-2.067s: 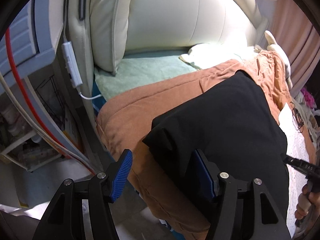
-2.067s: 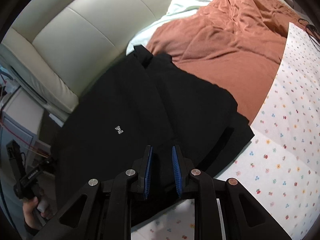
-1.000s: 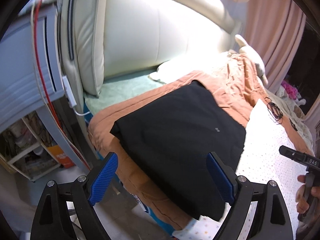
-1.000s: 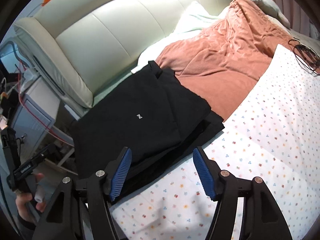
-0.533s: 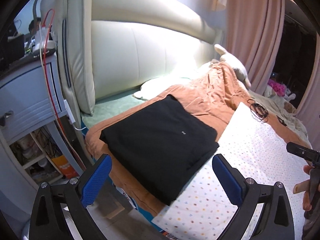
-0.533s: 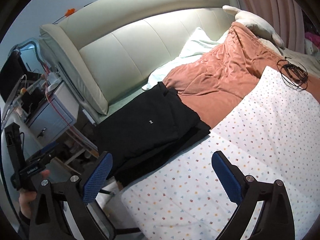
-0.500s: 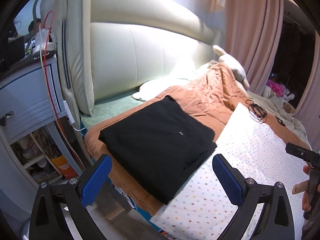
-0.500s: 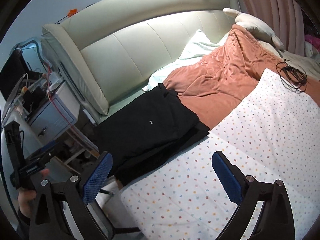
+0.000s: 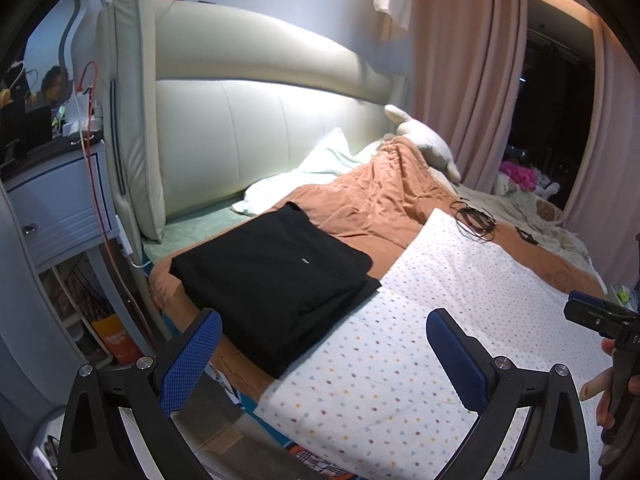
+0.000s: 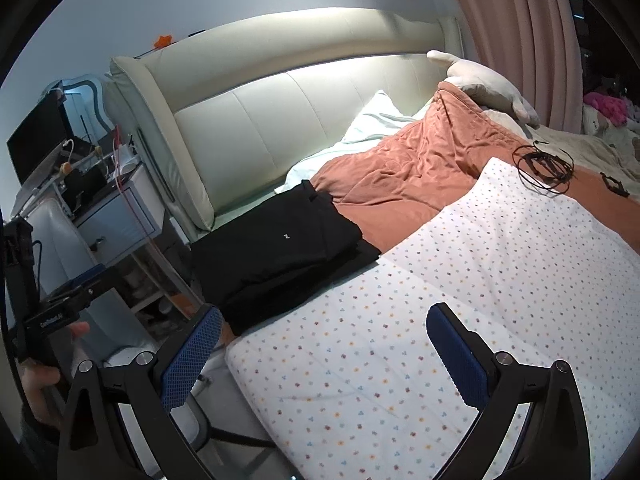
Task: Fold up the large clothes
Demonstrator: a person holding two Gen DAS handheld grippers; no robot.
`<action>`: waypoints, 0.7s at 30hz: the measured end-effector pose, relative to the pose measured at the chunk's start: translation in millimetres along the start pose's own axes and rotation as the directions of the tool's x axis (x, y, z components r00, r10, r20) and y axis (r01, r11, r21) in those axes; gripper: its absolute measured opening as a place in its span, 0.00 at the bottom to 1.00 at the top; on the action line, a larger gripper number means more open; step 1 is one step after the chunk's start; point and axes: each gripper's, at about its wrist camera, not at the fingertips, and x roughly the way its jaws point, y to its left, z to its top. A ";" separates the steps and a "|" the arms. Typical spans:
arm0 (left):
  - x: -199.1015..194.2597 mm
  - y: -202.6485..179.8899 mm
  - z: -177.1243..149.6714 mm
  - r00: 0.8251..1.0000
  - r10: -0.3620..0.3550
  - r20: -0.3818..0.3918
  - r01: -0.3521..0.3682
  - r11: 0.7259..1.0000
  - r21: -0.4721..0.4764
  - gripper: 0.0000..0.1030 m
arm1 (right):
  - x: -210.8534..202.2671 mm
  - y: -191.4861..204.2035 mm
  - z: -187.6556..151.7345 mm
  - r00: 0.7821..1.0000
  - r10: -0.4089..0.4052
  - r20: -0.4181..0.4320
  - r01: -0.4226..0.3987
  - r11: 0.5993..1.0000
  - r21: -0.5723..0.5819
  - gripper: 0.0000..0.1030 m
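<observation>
A black garment [image 9: 276, 276] lies folded in a flat rectangle on the orange blanket [image 9: 384, 208] at the bed's near-left corner; it also shows in the right wrist view [image 10: 280, 248]. A small white logo faces up on it. My left gripper [image 9: 324, 360] is open and empty, held back above the bed's edge, apart from the garment. My right gripper [image 10: 320, 356] is open and empty, held over the dotted white sheet [image 10: 460, 300], well away from the garment.
A cream padded headboard [image 9: 248, 120] runs behind the bed. A blue bedside cabinet [image 9: 60, 208] with red and white cables stands at the left. A coil of black cable [image 10: 544, 168] lies on the blanket. A plush toy [image 9: 428, 144] and pink curtains [image 9: 452, 80] are at the far side.
Both grippers have let go of the black garment, opened wide and pulled back and up from the bed. The garment stays folded where it was laid.
</observation>
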 end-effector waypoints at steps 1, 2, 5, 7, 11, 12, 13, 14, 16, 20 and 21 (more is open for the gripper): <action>-3.5 -5.0 -3.3 1.000 -0.004 0.003 0.004 1.000 0.010 0.99 | -6.7 -1.0 -4.5 1.000 -0.010 0.007 0.010 1.000 -0.004 0.99; -7.4 -10.5 -7.2 1.000 -0.012 0.006 0.012 1.000 0.020 0.99 | -14.0 -1.8 -9.6 1.000 -0.018 0.014 0.019 1.000 -0.006 0.99; -17.3 -24.3 -15.9 0.999 -0.044 0.009 0.044 0.998 0.044 0.99 | -36.0 -6.2 -26.5 0.999 -0.027 0.034 0.027 1.000 0.007 0.99; -27.2 -34.4 -21.3 0.998 -0.063 0.021 0.061 0.996 0.063 0.99 | -49.8 -9.3 -35.4 0.998 -0.050 0.047 0.049 0.999 0.013 0.99; -50.1 -50.0 -31.0 0.993 -0.101 0.059 0.095 0.992 0.087 1.00 | -77.4 -9.5 -53.4 0.990 -0.116 0.081 0.116 0.993 0.009 0.99; -54.9 -53.5 -33.9 0.992 -0.108 0.065 0.102 0.990 0.093 0.99 | -87.8 -9.9 -60.2 0.987 -0.127 0.095 0.126 0.992 0.012 0.99; -59.3 -56.9 -37.0 0.991 -0.116 0.071 0.109 0.989 0.099 0.99 | -95.9 -10.7 -65.4 0.985 -0.136 0.105 0.134 0.991 0.020 0.99; -63.6 -60.2 -40.4 0.990 -0.124 0.075 0.116 0.988 0.106 0.99 | -104.0 -10.7 -70.5 0.983 -0.144 0.114 0.142 0.990 0.027 0.99; -72.0 -67.0 -48.4 0.987 -0.143 0.074 0.133 0.984 0.118 0.99 | -119.8 -9.9 -80.5 0.977 -0.168 0.130 0.165 0.986 0.036 0.99; -86.3 -74.3 -65.5 0.984 -0.167 0.067 0.158 0.979 0.127 0.99 | -144.6 -2.2 -100.3 0.967 -0.205 0.150 0.203 0.979 0.033 0.99; -89.8 -75.0 -69.2 0.983 -0.172 0.065 0.162 0.978 0.129 0.99 | -151.4 0.4 -106.4 0.964 -0.211 0.160 0.208 0.977 0.037 0.99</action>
